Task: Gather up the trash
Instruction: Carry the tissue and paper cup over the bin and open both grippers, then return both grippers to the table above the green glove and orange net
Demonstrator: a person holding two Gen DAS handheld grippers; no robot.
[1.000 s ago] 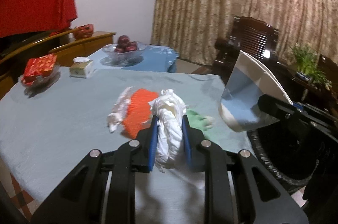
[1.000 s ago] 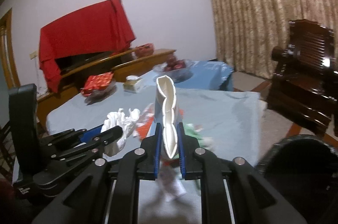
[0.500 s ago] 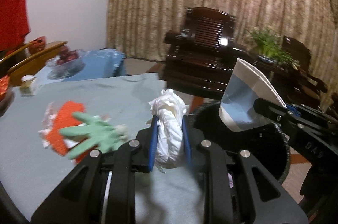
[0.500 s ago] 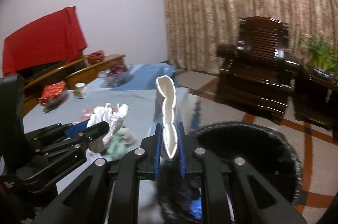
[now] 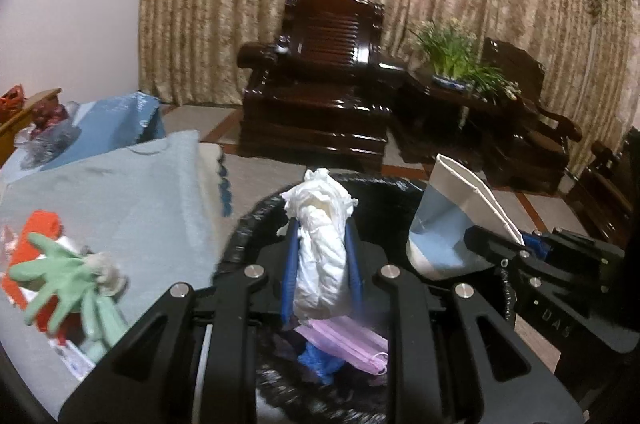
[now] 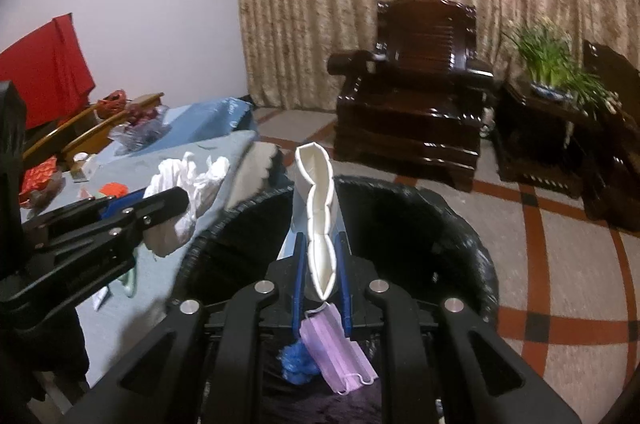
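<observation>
My left gripper [image 5: 320, 244] is shut on a crumpled white tissue wad [image 5: 320, 252], held above the black-lined trash bin [image 5: 384, 189]. My right gripper [image 6: 322, 264] is shut on a squashed white and blue paper cup [image 6: 318, 207], also over the bin [image 6: 460, 224]. That cup [image 5: 448, 224] shows at the right of the left wrist view, and the tissue [image 6: 188, 179] at the left of the right wrist view. Inside the bin lie a purple face mask [image 6: 336, 348] and a blue scrap [image 6: 294, 364]. On the table remain a green glove [image 5: 68, 284] and orange-red wrappers [image 5: 36, 236].
The table with a pale blue cloth [image 5: 132, 207] stands left of the bin. A dark wooden armchair [image 5: 320, 87] and a side table with a potted plant [image 5: 456, 59] stand beyond, before a beige curtain. A fruit bowl [image 5: 44, 127] sits far left.
Both grippers swung right from over the table to above the trash bin, still holding the tissue and the cup. The bin's inside with the mask has come into view.
</observation>
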